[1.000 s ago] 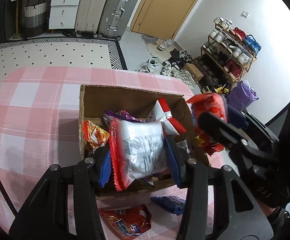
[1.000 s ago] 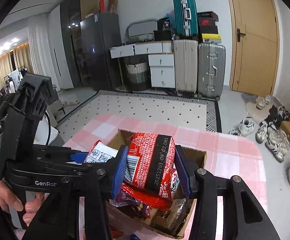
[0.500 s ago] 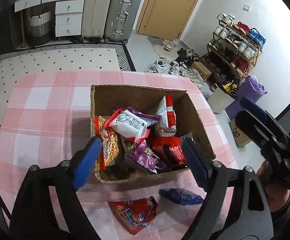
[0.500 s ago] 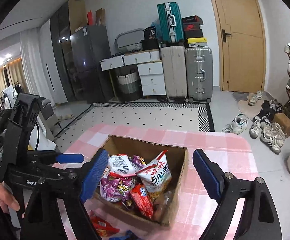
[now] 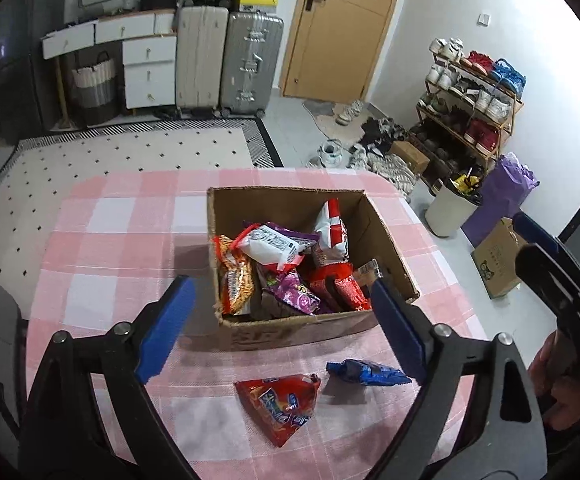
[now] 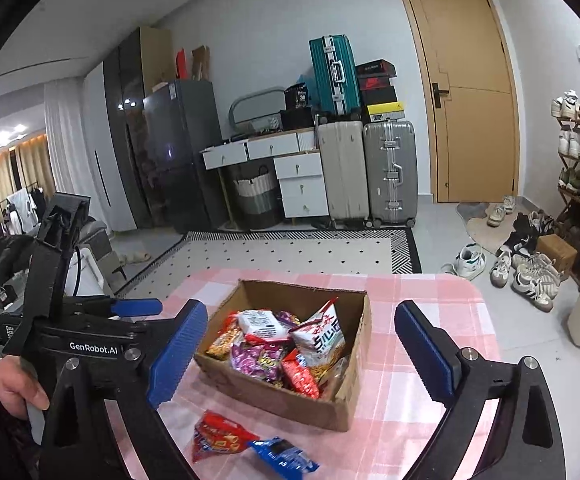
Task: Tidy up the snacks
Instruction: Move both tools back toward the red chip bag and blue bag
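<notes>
Both hand-held grippers, left hand-held gripper (image 5: pixel 281 328) and right hand-held gripper (image 6: pixel 302 354), opening, empty; purple bag (image 5: pixel 502 196) only in left view.

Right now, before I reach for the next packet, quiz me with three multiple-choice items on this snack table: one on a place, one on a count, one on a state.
1. Where does the small blue foil packet lie?
A. inside the box
B. on the pink checked tablecloth in front of the box
C. on the floor

2. How many snack packets lie on the cloth outside the brown cardboard box?
A. none
B. two
C. four

3. What is between the left gripper's blue fingers?
A. nothing gripped
B. a white packet
C. a shoe

Key: 1 B, it sits beside the red triangular packet near the box's front wall. 2 B, only the red and blue ones. 3 A, the jaws are opening with no packet pressed between them.
</notes>
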